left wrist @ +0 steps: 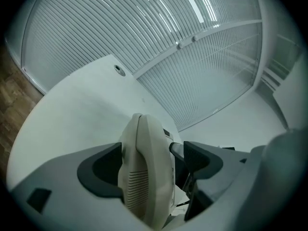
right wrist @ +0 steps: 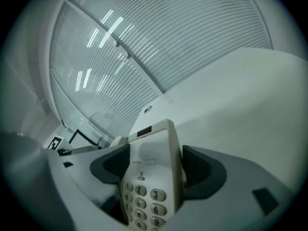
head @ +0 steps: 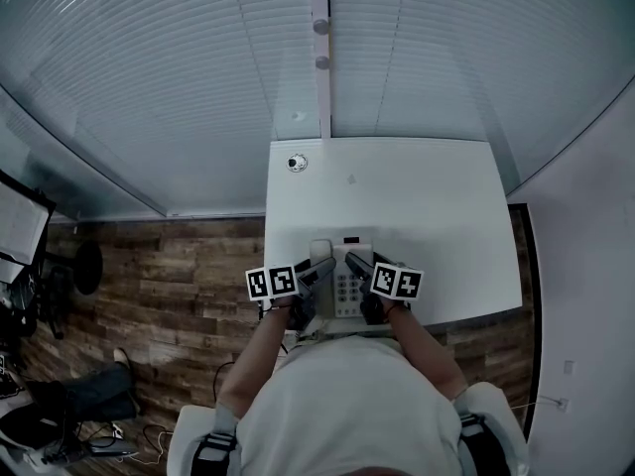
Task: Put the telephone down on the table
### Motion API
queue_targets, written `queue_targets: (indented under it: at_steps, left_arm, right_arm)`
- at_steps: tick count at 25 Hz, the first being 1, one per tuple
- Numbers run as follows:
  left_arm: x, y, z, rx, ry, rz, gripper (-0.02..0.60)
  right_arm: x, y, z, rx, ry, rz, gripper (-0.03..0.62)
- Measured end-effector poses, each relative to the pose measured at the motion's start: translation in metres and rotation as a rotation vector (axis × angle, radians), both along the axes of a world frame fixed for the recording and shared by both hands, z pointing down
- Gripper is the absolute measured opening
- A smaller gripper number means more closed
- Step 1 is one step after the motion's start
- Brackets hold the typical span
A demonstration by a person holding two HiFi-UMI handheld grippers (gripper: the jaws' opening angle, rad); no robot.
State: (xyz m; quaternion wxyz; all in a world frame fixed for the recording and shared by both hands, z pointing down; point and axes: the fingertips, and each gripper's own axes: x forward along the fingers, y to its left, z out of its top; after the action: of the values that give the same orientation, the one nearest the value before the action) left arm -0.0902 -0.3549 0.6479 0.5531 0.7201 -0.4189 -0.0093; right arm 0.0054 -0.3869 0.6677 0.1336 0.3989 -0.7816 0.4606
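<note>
Telephone (head: 344, 278) is at the near edge of the table (head: 427, 206), right in front of the person, held from both sides.

- Left gripper (head: 321, 268): clamped on the handset (left wrist: 144, 172) side. The left gripper view shows the handset edge-on, wedged between both jaws.
- Right gripper (head: 353, 262): clamped on the keypad (right wrist: 144, 196) side. Its jaws press the body's two flanks, with the number keys facing the camera.
- The two grippers come in toward each other, so the phone is pinched at both sides.

Progress: the phone is over the tabletop, so it's roughly where it needs to go. I can't tell from any view whether its base is already touching the surface or sits just above it. Its underside is hidden in the head view and cut off in both gripper views. Neither gripper has let go, so the put-down isn't finished.

Left to do, as I judge it: lower it flat if it's not yet seated, then open both sets of jaws and back off. The rest of the table is bare apart from a grommet (head: 296, 163) at the far left corner.
</note>
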Motion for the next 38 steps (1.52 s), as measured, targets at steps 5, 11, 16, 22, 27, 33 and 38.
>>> queue_targets:
  at_steps: [5,11,16,22,27,33,38]
  left_arm:
    - [0.0,0.01,-0.007,0.023,-0.001,0.01,0.416]
    - [-0.008,0.024,-0.012,0.045,-0.041,-0.018,0.341]
    - [-0.015,0.036,-0.019,0.07,-0.074,-0.047,0.268]
    - [-0.021,0.054,-0.026,0.095,-0.102,-0.069,0.206]
    - [-0.026,0.074,-0.023,0.085,-0.16,-0.075,0.128]
    - [-0.026,0.102,-0.021,0.088,-0.18,-0.062,0.085]
    - [-0.025,0.127,-0.022,0.089,-0.18,-0.054,0.059]
  right_arm:
    - [0.007,0.009,-0.01,0.041,0.025,0.042,0.35]
    - [0.012,0.023,-0.029,0.111,0.009,0.08,0.348]
    - [0.011,0.04,-0.033,0.112,-0.018,0.083,0.319]
    - [0.005,0.058,-0.043,0.128,-0.025,0.071,0.181]
    - [0.0,0.081,-0.049,0.143,-0.013,0.059,0.119]
    - [-0.003,0.112,-0.052,0.158,-0.011,0.051,0.067]
    - [-0.005,0.14,-0.056,0.173,-0.013,0.041,0.054]
